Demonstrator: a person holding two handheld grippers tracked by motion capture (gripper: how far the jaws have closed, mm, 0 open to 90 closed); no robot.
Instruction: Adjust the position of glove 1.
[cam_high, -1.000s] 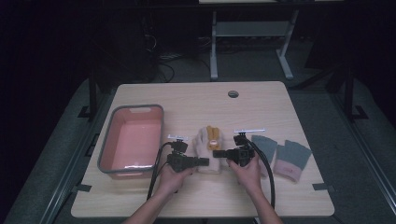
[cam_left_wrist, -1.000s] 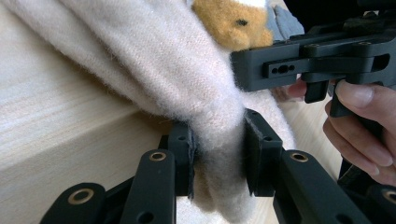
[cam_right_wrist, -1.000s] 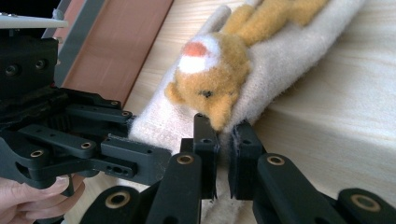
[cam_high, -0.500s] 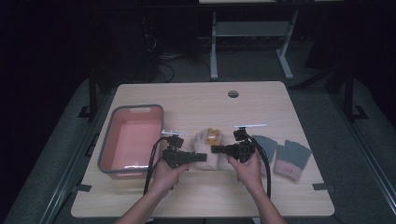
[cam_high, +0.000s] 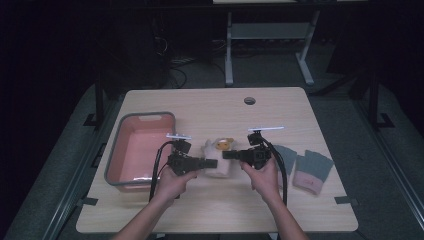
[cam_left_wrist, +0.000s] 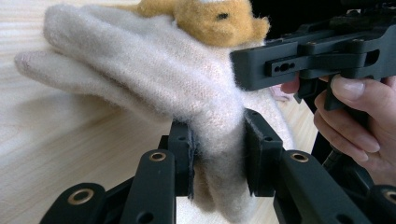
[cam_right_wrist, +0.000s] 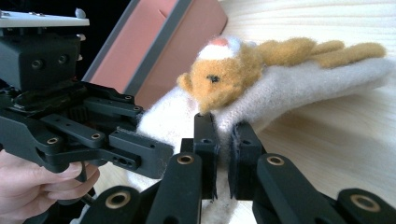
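Together, the left hand-held gripper (cam_high: 214, 163) and right hand-held gripper (cam_high: 226, 155) clamp the cream glove (cam_high: 218, 167), fingers pointing toward the surface's far edge (cam_high: 215, 90).

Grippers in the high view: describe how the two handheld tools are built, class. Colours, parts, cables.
Both the left gripper and the right gripper are black, each topped with a pale flat plate and trailing black cable. Their jaws are perforated links with brass-coloured rivets. Forearms are bare.

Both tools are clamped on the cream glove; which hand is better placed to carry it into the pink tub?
Left. The left tool grips the glove on the side nearest the tub; the right tool would have to cross over.
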